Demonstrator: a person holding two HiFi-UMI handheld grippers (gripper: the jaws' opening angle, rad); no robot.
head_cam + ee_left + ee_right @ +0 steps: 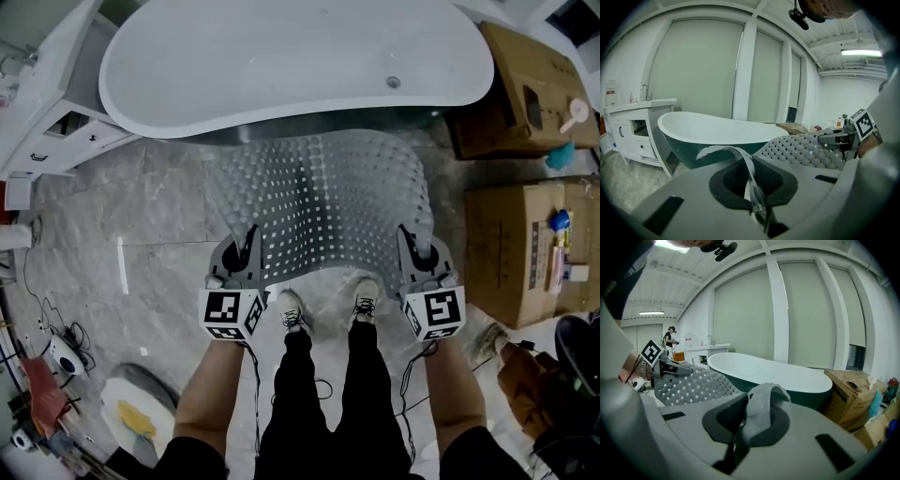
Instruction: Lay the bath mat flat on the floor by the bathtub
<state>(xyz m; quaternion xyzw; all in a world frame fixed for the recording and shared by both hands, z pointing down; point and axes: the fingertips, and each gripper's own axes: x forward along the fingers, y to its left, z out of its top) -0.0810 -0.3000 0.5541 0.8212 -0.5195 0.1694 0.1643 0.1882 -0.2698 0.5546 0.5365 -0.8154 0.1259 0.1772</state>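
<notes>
1. The left tool is clamped on the near left corner of the mat. The thin edge is pinched between its jaws.
2. The right tool is likewise closed on the near right corner, with the mat edge curling up out of its jaws.
3. The mat hangs between the tools in a raised arch over the floor. It runs forward to the foot of the tub. Whether its far edge touches the floor, I cannot tell.
4. The step in hand looks like lowering the near edge, so the task is well along but the mat is not yet flat.
5. To do it well, bring both tools down together and level, so neither corner lands first and twists the mat.
6. Draw slightly back while lowering. That should pull out the arch, not fold it.
7. The shoes stand just under the near edge, so stepping back first would stop the mat landing on them.
8. Let go only once both corners rest on the floor, parallel to the tub.
</notes>
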